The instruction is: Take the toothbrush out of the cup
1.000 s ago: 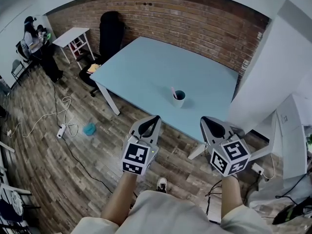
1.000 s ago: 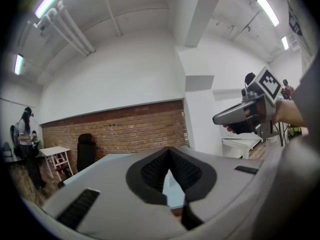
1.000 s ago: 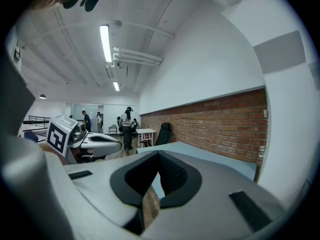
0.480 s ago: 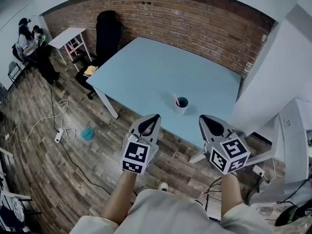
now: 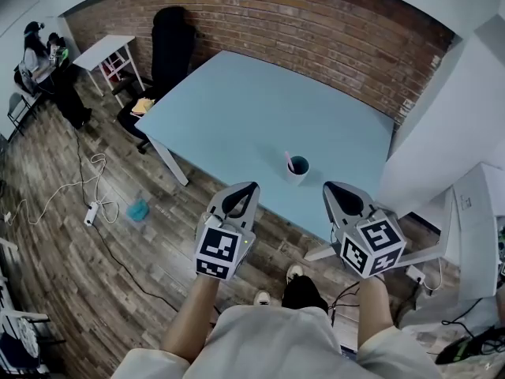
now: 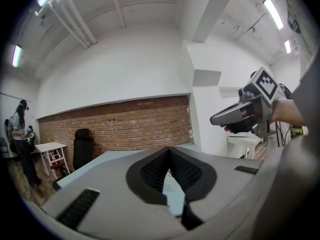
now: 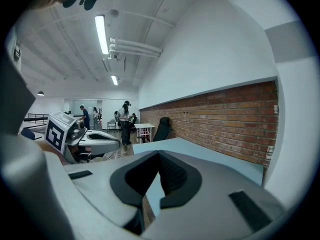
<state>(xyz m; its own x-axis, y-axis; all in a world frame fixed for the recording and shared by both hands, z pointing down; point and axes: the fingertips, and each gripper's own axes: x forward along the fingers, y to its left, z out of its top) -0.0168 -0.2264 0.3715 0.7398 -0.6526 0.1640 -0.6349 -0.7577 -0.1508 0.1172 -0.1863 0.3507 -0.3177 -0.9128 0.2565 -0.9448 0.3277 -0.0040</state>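
Brick wall [image 5: 316, 30] runs along the back, wood floor [image 5: 71, 275] on the left and in front. Big light-blue desk [image 5: 260, 117] stands diagonal in the mid of the head view, w/ a dark chair [image 5: 170, 42] at its far-left corner and a small white table [image 5: 99, 50] beyond that. A person [image 5: 35, 46] stands at the far left edge. A cable [image 5: 79, 188] loops over the floor, w/ a small blue thing [image 5: 138, 209] near the desk leg.

Left claw [image 5: 251, 188] and right claw [image 5: 328, 188] are held side by side, low in the view, both over the floor just short of the desk's near edge. Each gripper view shows the ribbed pads pressed together at the tips, nothing pinched btwn them, only desk surface seen past the pads.

White cup [image 5: 297, 168] w/ a dark-blue inside stands on the desk close to the near edge, ahead of the claws and roughly btwn them, apart from both. Toothbrush [image 5: 289, 160] sits in the cup, handle leaning up and left over the rim.
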